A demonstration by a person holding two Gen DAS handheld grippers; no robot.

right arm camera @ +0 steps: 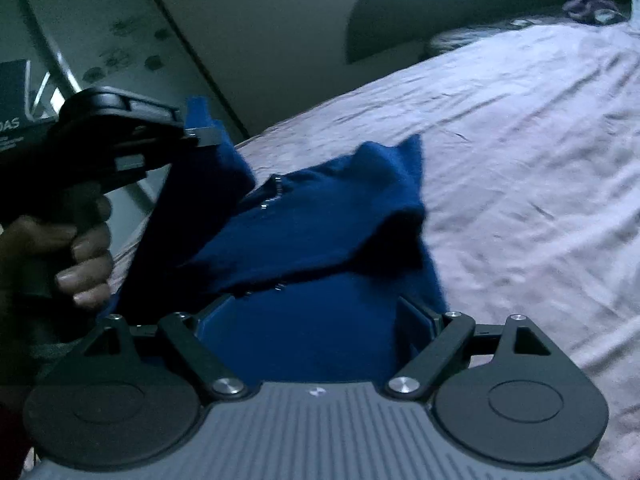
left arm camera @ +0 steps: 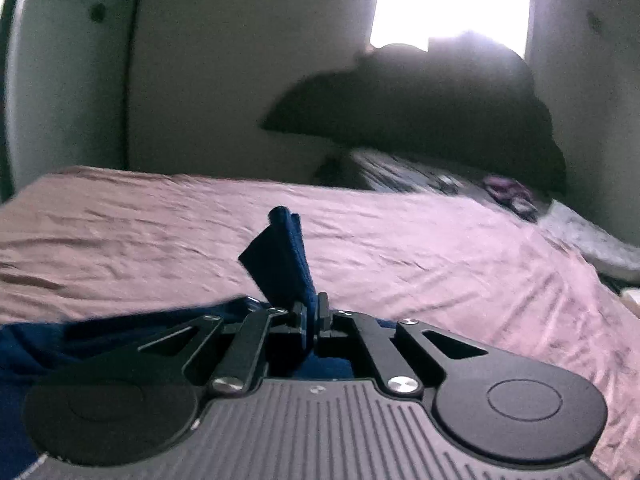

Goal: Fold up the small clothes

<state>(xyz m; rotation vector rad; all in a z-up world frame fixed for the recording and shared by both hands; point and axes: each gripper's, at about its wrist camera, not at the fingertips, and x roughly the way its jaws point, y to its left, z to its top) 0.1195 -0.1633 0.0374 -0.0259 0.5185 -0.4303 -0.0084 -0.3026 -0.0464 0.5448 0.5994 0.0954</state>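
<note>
**Grippers and blue garment on pink bedsheet**

Left gripper (left arm camera: 312, 312): fingers pressed together on a fold of the blue garment (right arm camera: 320, 232). In its own wrist view the pinched cloth stands up between the fingertips as a narrow dark-blue flap, with more of the cloth trailing off to the lower left. Seen from the right wrist camera, this gripper (right arm camera: 202, 132) sits at upper left, gripped around its handle by the person's left hand (right arm camera: 86, 256); the garment hangs from its tip in a taut strip.

Right gripper (right arm camera: 320, 312): fingers spread wide, one to each side of the garment. Blue cloth fills the gap between them; whether either finger touches the cloth cannot be told.

Blue garment: small item, dark blue, partly lifted at its left side and partly lying bunched on the bed just ahead of the right gripper. One corner peaks upward at the far edge. A short row of small pale marks shows on the upper fold; detail too blurred to identify.

Pink bedsheet (left arm camera: 400, 240): wrinkled, covers the bed under and beyond the garment.

Dark pillow (left arm camera: 420, 96): at the far end of the bed, against the wall.

Small purple item (left arm camera: 506, 190): near the pillow, blurred.

Window (left arm camera: 452, 0): bright, overexposed, behind the pillow.
</note>
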